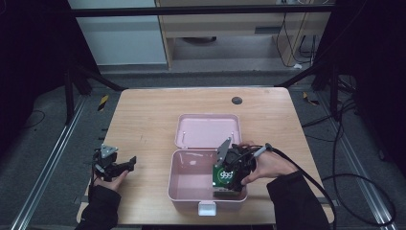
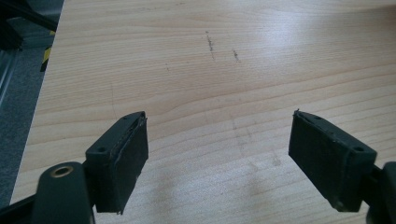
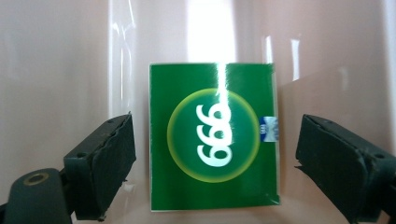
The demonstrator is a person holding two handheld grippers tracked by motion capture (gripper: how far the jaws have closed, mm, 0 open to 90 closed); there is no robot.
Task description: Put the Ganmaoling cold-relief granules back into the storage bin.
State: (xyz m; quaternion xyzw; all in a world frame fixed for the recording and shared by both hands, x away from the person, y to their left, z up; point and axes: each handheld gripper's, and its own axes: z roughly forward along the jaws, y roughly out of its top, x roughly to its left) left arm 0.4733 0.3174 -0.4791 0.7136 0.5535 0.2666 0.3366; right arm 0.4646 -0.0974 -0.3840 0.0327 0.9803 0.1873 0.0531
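Near edge of the table (image 1: 143,120): two dark sleeves entering from below, one hand per claw.

Left claw (image 1: 125,165) held low over bare wood at the table's left side, well apart from the box; jaws spread wide, nothing between them. Faint scuff marks (image 2: 212,44) on the wood beyond the jaws.

Right claw (image 1: 229,184) down inside the pink box (image 1: 191,184), at its right end. Green carton (image 3: 214,140) marked "999" lying on the box floor between the jaws; pads (image 3: 112,163) standing off either side of it, gaps visible, not gripping. Small blue-and-white label (image 3: 269,128) at the carton's right edge.

White latch (image 1: 207,208) on the box's near wall. Lid (image 1: 207,130) thrown open, lying flat behind the box.

Dark round plug (image 1: 237,100) near the table's far edge. Cables on the floor at right.
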